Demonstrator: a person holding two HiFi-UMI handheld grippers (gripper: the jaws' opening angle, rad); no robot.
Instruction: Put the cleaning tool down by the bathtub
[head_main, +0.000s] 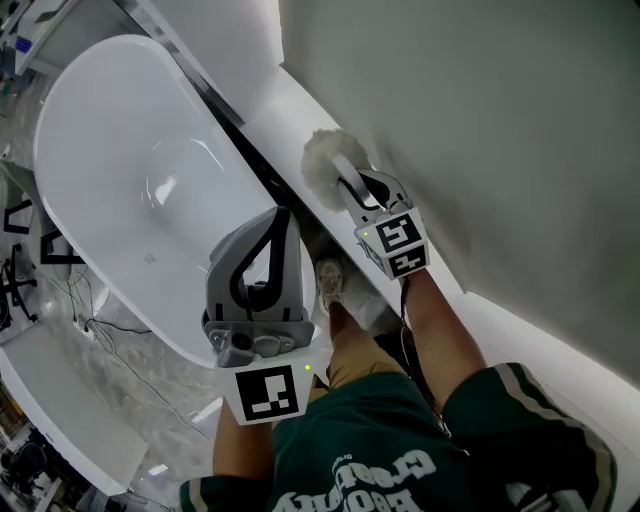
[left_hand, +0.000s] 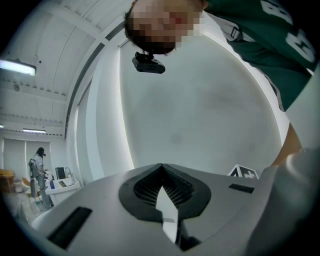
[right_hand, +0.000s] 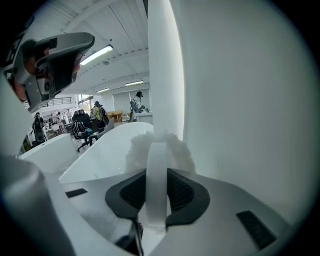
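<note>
The cleaning tool is a white fluffy duster head (head_main: 325, 163) on a white strap-like handle (right_hand: 156, 185). My right gripper (head_main: 352, 192) is shut on that handle, and the fluffy head (right_hand: 167, 149) sticks out past the jaws. It hangs over the white ledge (head_main: 285, 105) between the grey wall and the white oval bathtub (head_main: 110, 150). My left gripper (head_main: 283, 216) is held over the tub's near rim; its jaw tips meet with nothing between them (left_hand: 161, 168), pointing at the grey wall. The bathtub (right_hand: 112, 146) also lies beyond the duster in the right gripper view.
A dark gap runs between tub and ledge. The person's shoe (head_main: 330, 282) stands on the floor beside the tub. Cables (head_main: 90, 322) lie on the marble floor at left, next to a low white bench (head_main: 60, 400). People and office chairs (right_hand: 82, 127) are far off.
</note>
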